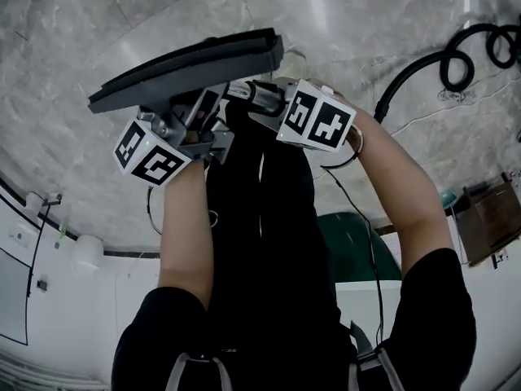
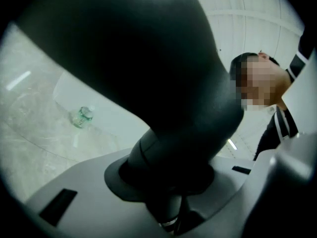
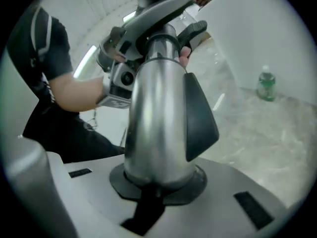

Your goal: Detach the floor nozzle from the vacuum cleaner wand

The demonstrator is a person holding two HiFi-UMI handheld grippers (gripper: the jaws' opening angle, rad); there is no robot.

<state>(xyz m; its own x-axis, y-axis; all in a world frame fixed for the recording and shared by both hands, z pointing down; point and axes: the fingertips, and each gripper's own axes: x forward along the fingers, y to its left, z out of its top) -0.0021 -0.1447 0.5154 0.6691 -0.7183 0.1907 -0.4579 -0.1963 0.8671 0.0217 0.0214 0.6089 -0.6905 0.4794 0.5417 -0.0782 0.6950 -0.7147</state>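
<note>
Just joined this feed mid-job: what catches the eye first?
The dark floor nozzle is held up over the marble floor, top centre of the head view. The left gripper clamps its neck, the right gripper the silver wand; a black hose coils at upper right.

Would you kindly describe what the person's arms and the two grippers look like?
The left gripper and right gripper each have a pale grey body and a white cube with black square markers. The person wears black short sleeves; a thin black cable runs beside the right arm.
</note>
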